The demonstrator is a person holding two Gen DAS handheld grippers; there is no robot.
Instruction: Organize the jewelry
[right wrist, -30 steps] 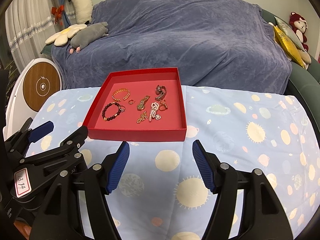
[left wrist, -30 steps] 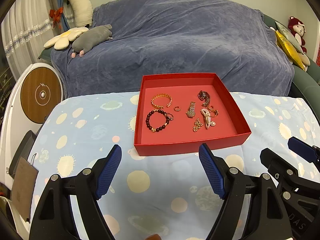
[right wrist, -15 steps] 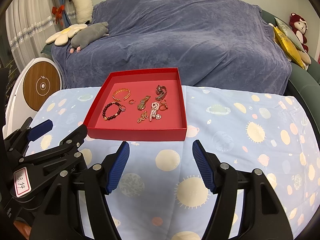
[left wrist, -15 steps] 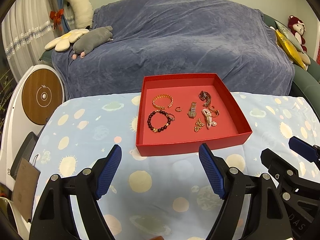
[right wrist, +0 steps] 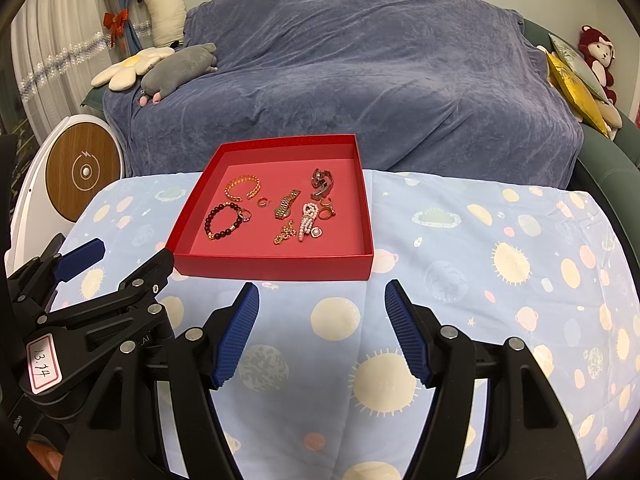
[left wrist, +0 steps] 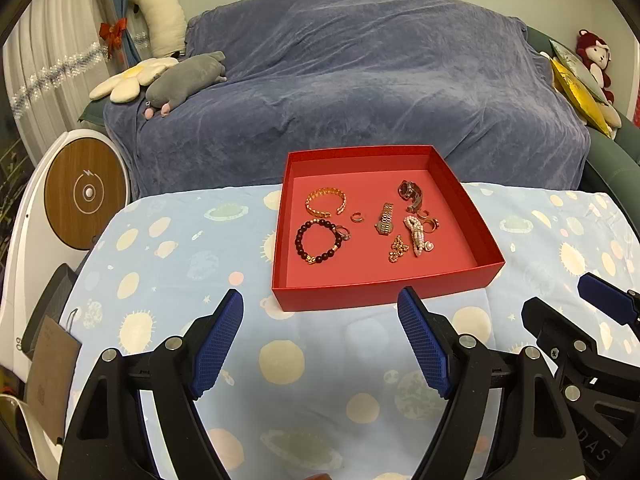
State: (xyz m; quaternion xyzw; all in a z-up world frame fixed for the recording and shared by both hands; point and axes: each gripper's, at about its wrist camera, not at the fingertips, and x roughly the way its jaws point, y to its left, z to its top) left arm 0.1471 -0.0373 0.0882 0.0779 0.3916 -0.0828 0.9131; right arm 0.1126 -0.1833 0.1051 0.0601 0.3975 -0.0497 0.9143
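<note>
A white tag on the left gripper reads "13.14".

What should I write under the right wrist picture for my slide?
Open right gripper waits before a red tray of jewelry on a planet-print cloth.

A red tray sits on a pale blue cloth patterned with cream suns and planets.

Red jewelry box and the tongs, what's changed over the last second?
Almost nothing. The views shift only slightly; the red box hasn't moved on the table. Both the left tongs and right tongs remain open and empty, short of the box. The jewelry inside, like the beaded bracelet, lies as before.
</note>
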